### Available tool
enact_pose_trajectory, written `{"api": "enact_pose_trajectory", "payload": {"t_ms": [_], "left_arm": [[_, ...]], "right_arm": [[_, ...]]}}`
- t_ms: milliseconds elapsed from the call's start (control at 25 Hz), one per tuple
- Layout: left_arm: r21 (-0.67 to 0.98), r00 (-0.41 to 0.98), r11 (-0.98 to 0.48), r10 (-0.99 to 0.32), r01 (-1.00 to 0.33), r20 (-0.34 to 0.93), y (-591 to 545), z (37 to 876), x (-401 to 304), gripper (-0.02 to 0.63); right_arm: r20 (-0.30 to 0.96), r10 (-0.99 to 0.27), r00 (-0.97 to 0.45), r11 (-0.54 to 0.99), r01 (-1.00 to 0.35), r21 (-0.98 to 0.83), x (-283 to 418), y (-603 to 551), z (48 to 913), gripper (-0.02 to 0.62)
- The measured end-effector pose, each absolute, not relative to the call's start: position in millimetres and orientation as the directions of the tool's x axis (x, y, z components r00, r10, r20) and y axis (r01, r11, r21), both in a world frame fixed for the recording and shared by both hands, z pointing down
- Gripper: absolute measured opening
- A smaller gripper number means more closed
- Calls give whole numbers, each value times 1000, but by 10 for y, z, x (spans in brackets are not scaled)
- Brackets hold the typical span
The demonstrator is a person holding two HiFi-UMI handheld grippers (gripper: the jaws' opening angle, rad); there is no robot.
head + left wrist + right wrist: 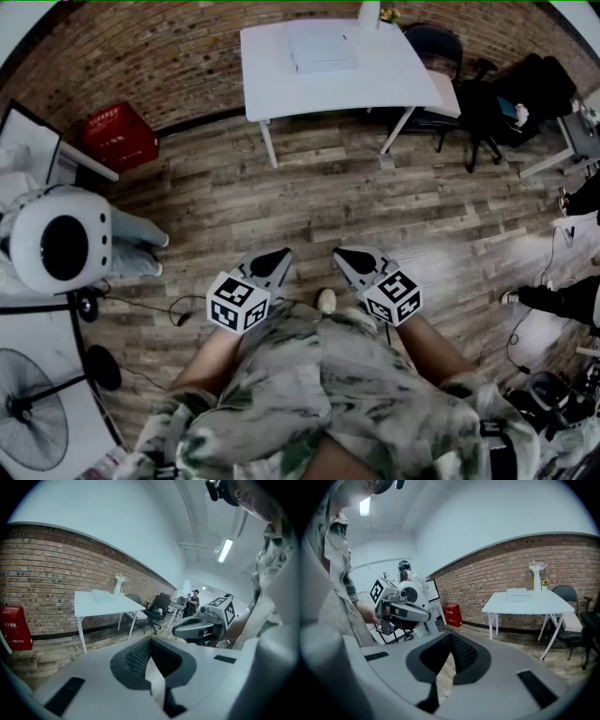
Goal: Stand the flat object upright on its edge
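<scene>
- I hold both tools close in against my patterned shirt, since nothing is within reach. The left gripper and the right gripper sit side by side, near each other but not touching, and tip slightly down over the wooden floor.
- The left gripper's jaws are together with nothing between them (its own view shows only a sliver of floor past the pads). The right gripper's jaws are together and empty too. I judge that carrying them closed suits a walk better than a grasp.
- I take the task's thing to be the flat white object. It lies on its broad face on the white counter by the brick wall, well apart from both grippers.
- It sits toward the counter's far side, near a pale vase, so there is bare surface around it for working.
- As it lies flat and untouched, the task is not yet begun.
- The next move calls for crossing the floor, parting the jaws and lifting one edge while the other gripper steadies it. A thin edge on a smooth top could slide or topple.
- A red crate on the left and dark chairs on the right both stand clear of the straight path.
</scene>
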State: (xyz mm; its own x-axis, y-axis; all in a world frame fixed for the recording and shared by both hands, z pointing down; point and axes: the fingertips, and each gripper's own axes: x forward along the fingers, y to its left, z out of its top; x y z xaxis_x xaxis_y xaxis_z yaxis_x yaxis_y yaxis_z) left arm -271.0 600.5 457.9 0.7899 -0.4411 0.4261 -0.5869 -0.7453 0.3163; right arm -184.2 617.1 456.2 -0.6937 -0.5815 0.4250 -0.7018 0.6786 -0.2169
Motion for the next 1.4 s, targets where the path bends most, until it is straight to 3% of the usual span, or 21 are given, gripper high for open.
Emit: {"api": "enact_pose_trajectory", "payload": {"t_ms": [640,840,920,1400], "left_arm": [[295,769,-730,-476,-616,427,5896,4593,-1690,25],[271,756,-731,-486,-627,438,5788,4671,-1510,28],[268,752,-730,-484,-629,447,5677,4709,-1472,29],[290,799,-773,-423,-564,427,4368,4769,-1091,89]], "right_arm": [[391,-597,-701,675,-702,-228,-704,6116,4612,20],[381,-643,-665,631,-741,-228,-383,5976,4660,65],[384,-659,-647,607,-759,-236,-276,5872,4702,98],[424,-723,-546,507,-836,-212,147,4694,4674,95]]}}
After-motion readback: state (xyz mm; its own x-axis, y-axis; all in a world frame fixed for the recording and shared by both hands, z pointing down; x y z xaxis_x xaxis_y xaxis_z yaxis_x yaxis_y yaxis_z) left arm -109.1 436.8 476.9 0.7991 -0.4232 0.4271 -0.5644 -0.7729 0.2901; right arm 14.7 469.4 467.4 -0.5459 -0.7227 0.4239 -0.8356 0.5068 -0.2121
